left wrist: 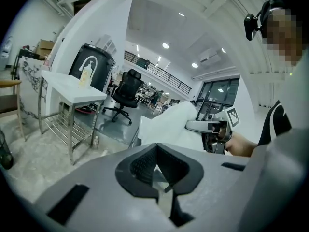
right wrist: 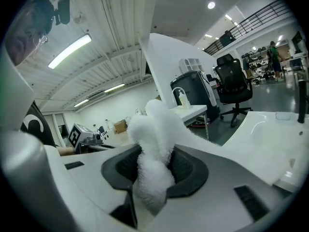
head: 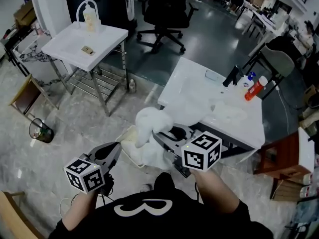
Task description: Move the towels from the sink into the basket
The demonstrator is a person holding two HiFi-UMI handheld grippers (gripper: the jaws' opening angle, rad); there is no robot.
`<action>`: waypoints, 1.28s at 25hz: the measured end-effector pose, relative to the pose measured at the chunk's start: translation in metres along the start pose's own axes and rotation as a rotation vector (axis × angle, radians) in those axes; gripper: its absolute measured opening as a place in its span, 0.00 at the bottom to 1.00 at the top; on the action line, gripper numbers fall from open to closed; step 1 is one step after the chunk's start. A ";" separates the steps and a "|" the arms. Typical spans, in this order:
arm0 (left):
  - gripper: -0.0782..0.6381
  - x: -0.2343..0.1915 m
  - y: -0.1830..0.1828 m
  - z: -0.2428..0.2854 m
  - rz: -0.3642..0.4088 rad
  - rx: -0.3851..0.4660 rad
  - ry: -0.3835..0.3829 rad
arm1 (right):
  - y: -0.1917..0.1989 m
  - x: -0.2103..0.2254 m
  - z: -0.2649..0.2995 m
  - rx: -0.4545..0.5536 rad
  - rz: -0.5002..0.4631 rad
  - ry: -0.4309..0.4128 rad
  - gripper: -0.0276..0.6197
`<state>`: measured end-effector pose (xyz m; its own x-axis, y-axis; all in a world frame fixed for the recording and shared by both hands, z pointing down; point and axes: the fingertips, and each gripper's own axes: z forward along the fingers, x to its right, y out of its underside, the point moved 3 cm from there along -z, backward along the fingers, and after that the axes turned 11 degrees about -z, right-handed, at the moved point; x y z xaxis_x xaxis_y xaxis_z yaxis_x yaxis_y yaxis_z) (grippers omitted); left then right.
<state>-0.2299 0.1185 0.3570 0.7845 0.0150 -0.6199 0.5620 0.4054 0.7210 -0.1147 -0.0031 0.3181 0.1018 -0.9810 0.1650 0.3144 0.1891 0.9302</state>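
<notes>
Nearest, the left gripper (left wrist: 159, 178) has its jaws together on nothing, while the right gripper (right wrist: 152, 178) is clamped on a fluffy white towel (right wrist: 154, 144), which the head view alone shows over a pale basket (head: 127, 139), mostly hidden beneath it, beside the near corner of the white sink (head: 199, 83), whose white contents are hard to make out.

Sink (head: 192, 83) right of centre; towels (head: 228, 114) in it, bottle (head: 255, 88) on its far-right edge. Basket (head: 127, 136) on floor, near-left of sink. Table (head: 75, 46) far left; chair (head: 167, 9) behind sink.
</notes>
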 end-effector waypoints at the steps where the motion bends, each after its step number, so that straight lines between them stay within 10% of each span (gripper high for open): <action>1: 0.12 -0.004 0.000 -0.006 -0.005 0.007 -0.010 | 0.002 -0.005 0.006 -0.005 0.000 -0.013 0.25; 16: 0.12 -0.067 0.017 -0.070 -0.113 0.094 -0.188 | 0.043 -0.057 0.096 -0.108 0.055 -0.252 0.25; 32: 0.12 -0.093 0.027 -0.053 -0.225 0.100 -0.346 | 0.122 -0.004 0.153 -0.299 0.192 -0.345 0.25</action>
<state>-0.3013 0.1765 0.4172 0.6713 -0.3782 -0.6375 0.7388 0.2721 0.6166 -0.2211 0.0171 0.4814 -0.1183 -0.8747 0.4700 0.5826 0.3222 0.7462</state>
